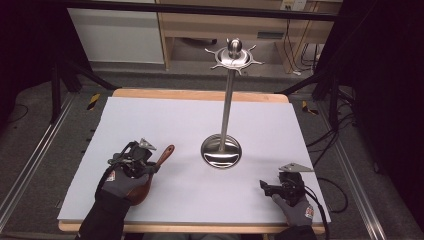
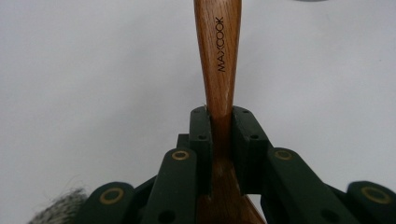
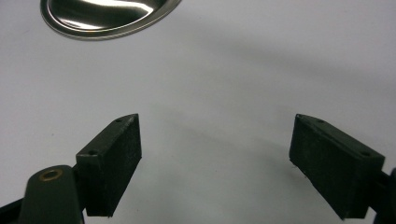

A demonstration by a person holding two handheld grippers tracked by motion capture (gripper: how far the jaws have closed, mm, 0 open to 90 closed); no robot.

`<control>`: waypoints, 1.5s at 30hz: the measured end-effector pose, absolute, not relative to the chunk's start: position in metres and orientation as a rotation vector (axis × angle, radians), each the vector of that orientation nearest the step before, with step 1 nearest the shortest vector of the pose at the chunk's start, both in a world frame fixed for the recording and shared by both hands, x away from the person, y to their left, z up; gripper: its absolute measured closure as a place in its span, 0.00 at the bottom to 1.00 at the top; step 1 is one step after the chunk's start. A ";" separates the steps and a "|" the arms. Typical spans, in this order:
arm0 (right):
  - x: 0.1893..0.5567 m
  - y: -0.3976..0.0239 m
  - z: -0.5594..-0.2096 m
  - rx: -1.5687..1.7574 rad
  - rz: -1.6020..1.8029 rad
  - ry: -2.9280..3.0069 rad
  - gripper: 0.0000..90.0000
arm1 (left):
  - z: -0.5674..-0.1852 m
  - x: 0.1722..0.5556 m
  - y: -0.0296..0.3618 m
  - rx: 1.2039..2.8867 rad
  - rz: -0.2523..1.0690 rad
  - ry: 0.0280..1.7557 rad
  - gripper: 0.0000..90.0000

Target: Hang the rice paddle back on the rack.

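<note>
The jaws of the left gripper (image 2: 219,128) were closed on the narrow neck of the wooden spoon (image 2: 218,56), one pad on each side of it. The handle ran straight out from between the pads, along the line of the jaws, and its free end pointed toward the base of the metal stand (image 1: 221,151). The bowl of the spoon (image 1: 141,192) lay behind the pads, under the gloved left hand (image 1: 121,181), on the side away from the stand. So the long axis of the spoon was in line with the left gripper (image 1: 148,166), and the stand lay ahead of the handle tip and to its right. The hooks at the top of the stand were much higher than the spoon.

The right gripper (image 3: 215,165) had its jaws wide apart with nothing between them. It rested low on the white table (image 1: 165,120), in front of the stand base (image 3: 107,16) and to its right, and the right hand (image 1: 295,202) held it there. The left hand was the one near the spoon
</note>
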State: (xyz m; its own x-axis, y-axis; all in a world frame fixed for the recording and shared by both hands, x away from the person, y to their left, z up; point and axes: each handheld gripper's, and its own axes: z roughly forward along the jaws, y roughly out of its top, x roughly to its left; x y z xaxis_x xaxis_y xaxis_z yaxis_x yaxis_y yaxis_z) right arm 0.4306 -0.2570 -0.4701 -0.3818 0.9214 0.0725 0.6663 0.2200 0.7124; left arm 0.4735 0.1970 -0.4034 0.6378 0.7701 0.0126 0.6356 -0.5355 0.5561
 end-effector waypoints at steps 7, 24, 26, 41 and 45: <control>0.431 -0.257 -0.469 1.466 0.959 2.127 0.19 | -0.392 0.459 0.204 2.227 0.429 1.028 0.87; 0.430 -0.256 -0.469 1.459 0.964 2.129 0.19 | -0.366 0.438 0.199 1.927 0.526 0.939 0.87; 0.430 -0.257 -0.469 1.458 0.964 2.127 0.19 | -0.360 0.438 0.194 1.905 0.529 0.919 0.87; 0.430 -0.257 -0.469 1.456 0.969 2.125 0.19 | -0.328 0.437 0.180 1.789 0.554 0.841 0.87; 0.430 -0.257 -0.469 1.465 0.972 2.122 0.19 | -0.316 0.436 0.175 1.768 0.587 0.808 0.87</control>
